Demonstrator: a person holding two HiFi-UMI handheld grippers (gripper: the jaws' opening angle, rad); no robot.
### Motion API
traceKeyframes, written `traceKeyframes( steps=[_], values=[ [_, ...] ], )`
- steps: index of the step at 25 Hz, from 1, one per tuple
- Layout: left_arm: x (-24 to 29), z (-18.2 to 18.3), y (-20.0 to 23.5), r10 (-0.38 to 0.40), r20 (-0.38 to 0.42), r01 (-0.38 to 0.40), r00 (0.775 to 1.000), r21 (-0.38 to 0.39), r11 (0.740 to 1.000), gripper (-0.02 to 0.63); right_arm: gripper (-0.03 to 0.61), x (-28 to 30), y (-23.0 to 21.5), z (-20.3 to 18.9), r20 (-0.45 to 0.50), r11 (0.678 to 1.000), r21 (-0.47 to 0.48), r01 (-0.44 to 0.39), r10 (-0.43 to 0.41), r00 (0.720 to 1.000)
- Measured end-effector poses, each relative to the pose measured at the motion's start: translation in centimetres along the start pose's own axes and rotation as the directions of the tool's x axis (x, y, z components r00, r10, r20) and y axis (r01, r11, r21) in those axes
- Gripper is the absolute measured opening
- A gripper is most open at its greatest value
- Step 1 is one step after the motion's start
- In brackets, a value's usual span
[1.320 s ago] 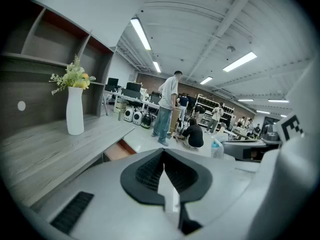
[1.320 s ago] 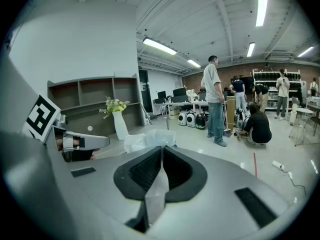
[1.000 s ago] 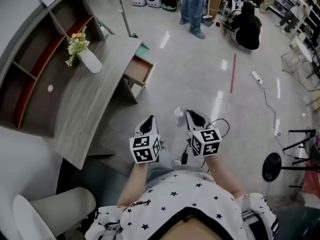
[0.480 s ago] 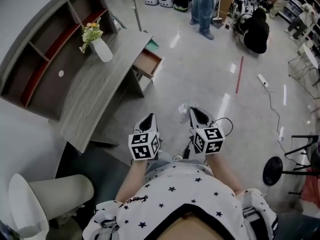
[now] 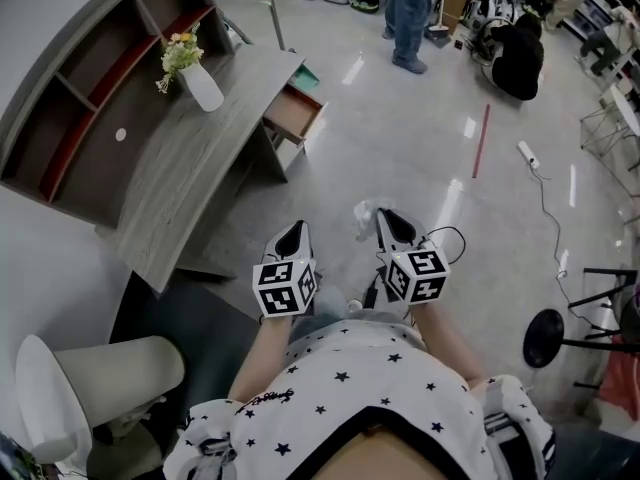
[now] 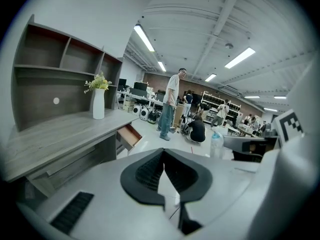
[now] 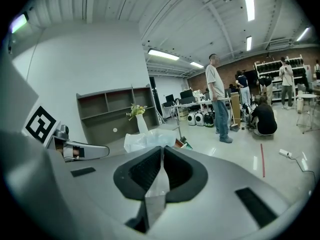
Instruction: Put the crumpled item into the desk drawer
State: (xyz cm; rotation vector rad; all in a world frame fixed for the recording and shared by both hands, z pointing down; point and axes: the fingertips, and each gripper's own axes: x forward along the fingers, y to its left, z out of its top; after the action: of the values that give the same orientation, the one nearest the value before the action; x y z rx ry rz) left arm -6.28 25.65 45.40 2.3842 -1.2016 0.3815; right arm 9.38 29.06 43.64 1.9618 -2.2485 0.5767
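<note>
So the right gripper [image 5: 385, 218] has its fingers [image 7: 144, 170] pinching the crumpled item [image 7: 149, 138], a whitish plastic wad. It's up over the floor [image 5: 400, 138], well apart from the table [image 5: 190, 168]. The drawer [image 5: 293, 116] is open at the table's far end. The left gripper [image 5: 293, 234] has its fingers [image 6: 149, 172] pressed together with nothing in them.
</note>
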Motion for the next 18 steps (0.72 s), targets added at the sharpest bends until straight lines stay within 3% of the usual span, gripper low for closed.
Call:
traceKeyframes(
  steps=[8, 18],
  values=[
    [2.0, 0.2, 0.6, 0.008, -0.018, -0.008, 1.0, -0.013, 1.0, 0.014, 0.009, 2.4, -0.5, 0.3, -0.019, 0.999, 0.004, -0.032, 0.033, 0.999],
    [10.5, 5.3, 3.7, -0.011, 0.008, 0.011, 1.0, -0.015, 1.0, 0.014, 0.009, 10.9, -3.7, 4.3, -0.01, 0.999, -0.03, -0.032, 0.032, 0.999]
  ],
)
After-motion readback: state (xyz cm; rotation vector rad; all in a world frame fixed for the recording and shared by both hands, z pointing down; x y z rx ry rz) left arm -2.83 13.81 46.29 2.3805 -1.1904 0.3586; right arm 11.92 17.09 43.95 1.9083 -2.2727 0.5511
